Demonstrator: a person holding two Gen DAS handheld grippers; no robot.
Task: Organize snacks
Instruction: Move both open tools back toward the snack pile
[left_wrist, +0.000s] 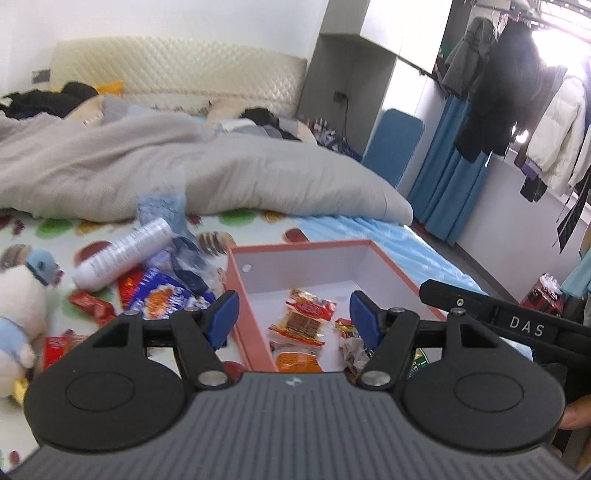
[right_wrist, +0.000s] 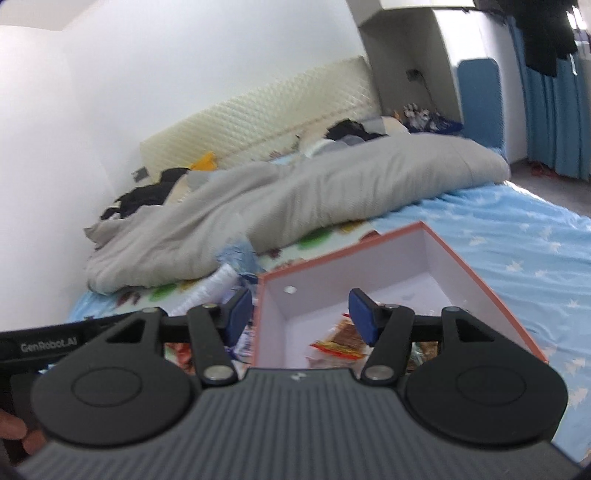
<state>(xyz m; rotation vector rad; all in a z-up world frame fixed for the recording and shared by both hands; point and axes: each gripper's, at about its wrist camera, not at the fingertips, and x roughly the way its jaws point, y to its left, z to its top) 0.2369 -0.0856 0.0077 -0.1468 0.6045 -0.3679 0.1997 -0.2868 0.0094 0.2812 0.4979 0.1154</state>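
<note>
A pink-walled, white-lined box sat open on the bed – several wrapped snacks inside, more scattered left; two grippers – left, right – hovered with jaws apart, holding nothing

One box; one white bottle; one plush toy

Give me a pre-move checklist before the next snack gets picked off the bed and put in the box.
1. Left gripper empty, jaws apart: ok.
2. Right gripper empty, jaws apart: ok.
3. Open pink cardboard box has free floor at its far end: ok.
4. Loose snacks remain outside, such as the blue and orange snack packet: ok.
5. White cylindrical bottle lies among the snacks, could be grabbed by mistake: not ok.
6. Snacks under the grey duvet: cannot tell.
</note>
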